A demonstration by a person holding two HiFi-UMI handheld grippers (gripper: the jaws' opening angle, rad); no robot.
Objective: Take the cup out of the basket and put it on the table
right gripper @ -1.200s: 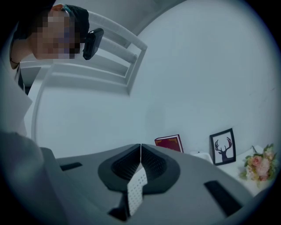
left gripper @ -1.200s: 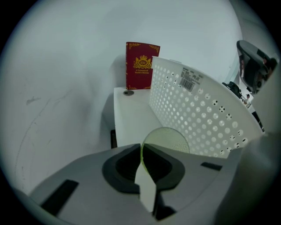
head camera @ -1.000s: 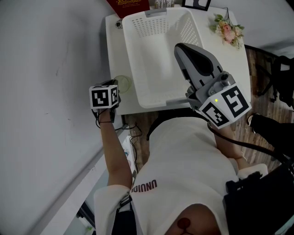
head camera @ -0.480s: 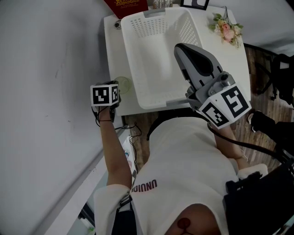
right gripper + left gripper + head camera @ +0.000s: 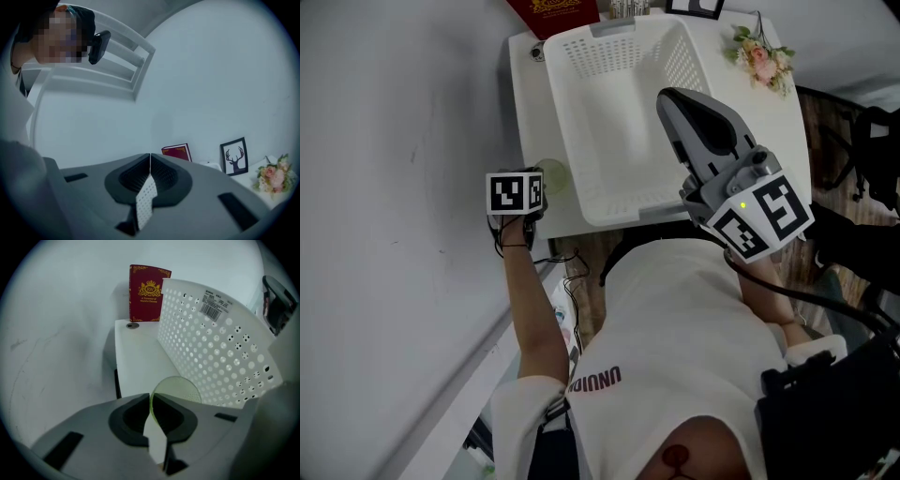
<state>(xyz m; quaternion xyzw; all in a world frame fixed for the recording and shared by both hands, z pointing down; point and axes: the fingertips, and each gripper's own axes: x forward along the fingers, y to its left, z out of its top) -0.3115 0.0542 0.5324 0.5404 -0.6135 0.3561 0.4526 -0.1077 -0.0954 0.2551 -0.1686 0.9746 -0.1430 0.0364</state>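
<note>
A clear green cup [image 5: 551, 175] is at the table's left strip, just outside the white perforated basket [image 5: 572, 141]. In the left gripper view the cup [image 5: 180, 389] has its rim running between the jaws of my left gripper [image 5: 151, 398], which is shut on it. Whether the cup rests on the table [image 5: 532, 103] I cannot tell. In the head view my left gripper [image 5: 539, 184] is mostly hidden under its marker cube. My right gripper [image 5: 669, 98] hovers over the basket's near right part, shut and holding nothing, and in its own view my right gripper [image 5: 150, 157] faces the wall.
A red book [image 5: 147, 294] leans on the wall behind the basket [image 5: 211, 343]. A small round object [image 5: 132, 326] lies at the table's far left corner. A deer picture [image 5: 234, 157] and flowers [image 5: 761, 58] stand at the back right.
Almost nothing. The left gripper with the cup has shifted very slightly; the right gripper holds still.
</note>
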